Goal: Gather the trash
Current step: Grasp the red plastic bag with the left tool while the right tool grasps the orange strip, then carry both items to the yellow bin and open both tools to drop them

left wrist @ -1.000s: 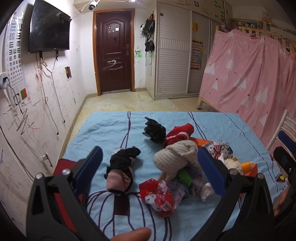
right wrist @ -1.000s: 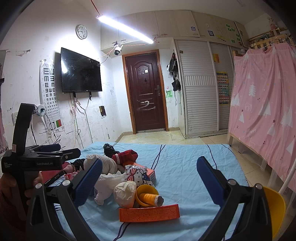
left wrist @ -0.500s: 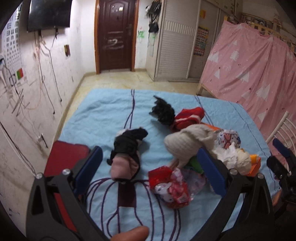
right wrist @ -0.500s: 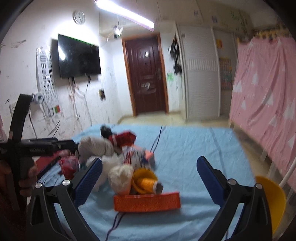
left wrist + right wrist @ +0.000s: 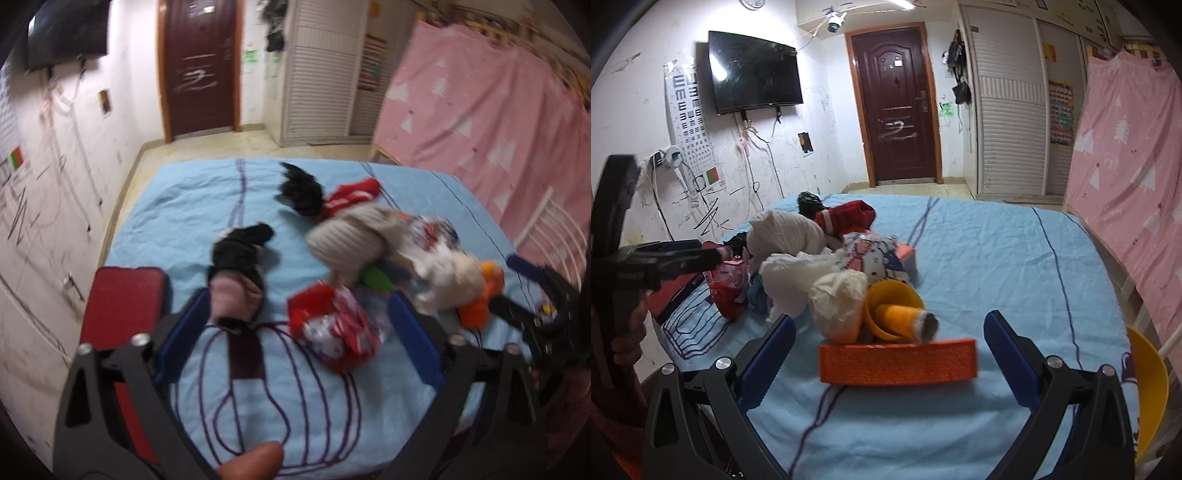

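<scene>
A: Left tongs [image 5: 295, 325]? 
B: Wide but closing, pads clear of everything. Red snack wrapper [image 5: 332, 332] sits between them on the blue bedsheet [image 5: 184, 206]; black-and-pink sock bundle [image 5: 236, 280] by the left pad.

A: Right tongs [image 5: 888, 350]? 
B: Open, empty. Orange box [image 5: 897, 360] lies between the pads, nearer than the yellow cup [image 5: 894, 299] and white crumpled paper [image 5: 838, 299].

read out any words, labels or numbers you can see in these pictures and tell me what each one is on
Eye chart on the wall: rows of "E" shapes in different turns; the lower rows are too small to read.
Red snack wrapper: white print, too blurred to read.
Orange box: embossed lines, too fine to read.
Colourful poster on the wardrobe: too small to read.
Left gripper body: small white lettering, unreadable.
</scene>
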`<action>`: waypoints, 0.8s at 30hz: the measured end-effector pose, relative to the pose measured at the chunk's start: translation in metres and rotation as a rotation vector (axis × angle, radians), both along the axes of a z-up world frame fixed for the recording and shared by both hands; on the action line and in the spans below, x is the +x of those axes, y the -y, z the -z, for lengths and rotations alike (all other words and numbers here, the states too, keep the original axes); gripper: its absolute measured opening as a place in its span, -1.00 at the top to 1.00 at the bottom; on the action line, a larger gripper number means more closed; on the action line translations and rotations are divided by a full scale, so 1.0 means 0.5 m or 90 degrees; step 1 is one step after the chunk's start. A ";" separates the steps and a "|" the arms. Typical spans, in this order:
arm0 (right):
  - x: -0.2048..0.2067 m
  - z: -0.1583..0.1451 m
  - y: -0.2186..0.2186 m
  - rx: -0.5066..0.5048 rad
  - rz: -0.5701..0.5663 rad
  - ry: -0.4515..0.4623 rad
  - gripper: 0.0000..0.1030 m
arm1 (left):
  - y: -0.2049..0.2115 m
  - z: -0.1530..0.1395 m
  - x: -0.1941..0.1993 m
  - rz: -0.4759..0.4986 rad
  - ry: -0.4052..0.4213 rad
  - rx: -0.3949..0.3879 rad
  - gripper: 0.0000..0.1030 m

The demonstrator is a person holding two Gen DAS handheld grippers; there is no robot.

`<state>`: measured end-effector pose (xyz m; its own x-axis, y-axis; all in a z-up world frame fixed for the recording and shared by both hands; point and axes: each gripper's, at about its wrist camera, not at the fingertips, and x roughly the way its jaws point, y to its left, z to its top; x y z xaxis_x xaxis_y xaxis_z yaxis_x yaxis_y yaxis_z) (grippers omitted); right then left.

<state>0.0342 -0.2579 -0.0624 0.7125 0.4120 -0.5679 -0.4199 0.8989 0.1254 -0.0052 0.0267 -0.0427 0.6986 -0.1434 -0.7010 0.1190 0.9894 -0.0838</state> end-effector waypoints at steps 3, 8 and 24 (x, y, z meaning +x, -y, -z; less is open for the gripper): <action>0.000 0.010 0.002 -0.010 -0.007 -0.013 -0.84 | 0.026 0.013 0.006 0.022 -0.017 0.014 -0.48; 0.001 0.024 -0.008 -0.020 -0.023 -0.031 -0.84 | 0.046 0.035 0.012 0.046 -0.033 0.022 -0.20; 0.003 0.023 0.042 0.050 -0.029 -0.073 -0.66 | 0.032 0.006 -0.008 0.104 0.000 -0.046 0.38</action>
<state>0.0357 -0.2788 -0.0740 0.6240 0.4893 -0.6093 -0.4393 0.8645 0.2444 -0.0090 0.0106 -0.0455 0.6617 -0.3050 -0.6849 0.2773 0.9483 -0.1544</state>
